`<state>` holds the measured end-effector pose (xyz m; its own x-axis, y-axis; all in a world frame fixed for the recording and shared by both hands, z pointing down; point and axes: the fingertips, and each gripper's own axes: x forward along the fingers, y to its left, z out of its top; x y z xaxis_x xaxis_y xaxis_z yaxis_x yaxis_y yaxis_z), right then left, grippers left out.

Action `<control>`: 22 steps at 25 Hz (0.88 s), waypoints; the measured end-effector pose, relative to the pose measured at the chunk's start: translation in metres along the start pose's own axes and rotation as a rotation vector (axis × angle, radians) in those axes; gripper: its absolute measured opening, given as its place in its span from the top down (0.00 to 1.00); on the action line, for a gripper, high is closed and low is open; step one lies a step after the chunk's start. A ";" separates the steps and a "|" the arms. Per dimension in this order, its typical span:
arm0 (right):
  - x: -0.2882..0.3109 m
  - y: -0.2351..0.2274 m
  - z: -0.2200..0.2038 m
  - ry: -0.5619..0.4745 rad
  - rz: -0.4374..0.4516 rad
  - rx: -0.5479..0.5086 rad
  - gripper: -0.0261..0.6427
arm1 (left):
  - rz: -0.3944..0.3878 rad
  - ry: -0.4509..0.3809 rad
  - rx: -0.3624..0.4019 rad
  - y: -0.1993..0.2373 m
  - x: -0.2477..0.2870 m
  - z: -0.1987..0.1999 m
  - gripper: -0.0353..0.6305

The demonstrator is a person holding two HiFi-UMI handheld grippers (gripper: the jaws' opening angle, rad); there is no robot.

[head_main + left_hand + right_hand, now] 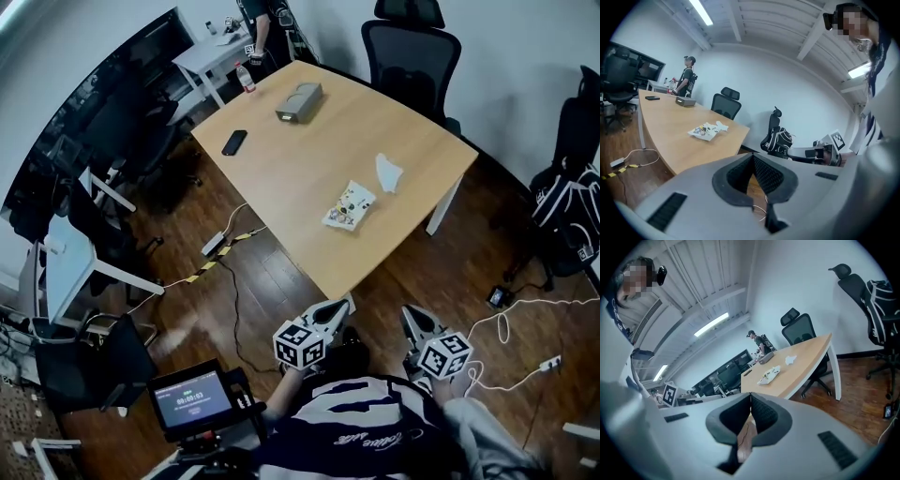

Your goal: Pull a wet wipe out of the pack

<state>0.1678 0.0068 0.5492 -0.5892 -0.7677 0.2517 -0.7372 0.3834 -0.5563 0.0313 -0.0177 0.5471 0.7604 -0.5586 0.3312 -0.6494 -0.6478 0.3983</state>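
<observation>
Closest to the person's body, the left gripper point(339, 305) and the right gripper point(408, 311) hang side by side above the dark wooden floor point(272, 281), both short of the table's near edge. In each gripper view the jaws are pressed together at the tips with nothing between them. Low on the left, a small screen point(192, 398) glows beside the person's striped sleeve. A black cable point(234, 300) trails across the floor toward a power strip point(213, 244). Beyond the grippers, the light wooden table point(309, 169) carries the wet wipe pack point(349, 206), lying flat near the table's right side and well apart from both grippers. A crumpled white wipe point(388, 172) lies just beyond it, apart from the pack. Farther along sit a black phone point(234, 142) and a grey box point(299, 101), then a bottle point(246, 77) at the far corner. A black office chair point(412, 47) stands behind the table, and another person point(258, 28) stands at a white desk in the distance.
</observation>
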 end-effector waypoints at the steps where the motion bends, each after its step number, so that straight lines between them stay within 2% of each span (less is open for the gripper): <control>1: 0.012 0.000 0.009 -0.010 -0.011 -0.007 0.98 | 0.001 -0.011 0.002 0.014 0.002 0.011 0.94; 4: 0.049 0.003 0.030 -0.043 -0.030 -0.022 0.98 | 0.004 -0.037 0.001 0.057 0.008 0.036 0.94; 8: 0.075 0.002 0.038 -0.041 -0.073 -0.013 0.98 | -0.008 -0.030 -0.028 0.093 0.017 0.040 0.94; 14: 0.105 -0.005 0.039 0.043 -0.118 -0.019 0.98 | -0.019 -0.022 -0.075 0.126 0.027 0.033 0.94; 22: 0.170 -0.010 0.057 0.183 -0.056 -0.091 0.98 | 0.076 -0.102 -0.157 0.170 0.031 0.038 0.94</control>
<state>0.0938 -0.1574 0.5525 -0.5905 -0.6866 0.4242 -0.7924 0.3937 -0.4659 -0.0562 -0.1647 0.5924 0.6993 -0.6576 0.2800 -0.6896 -0.5175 0.5066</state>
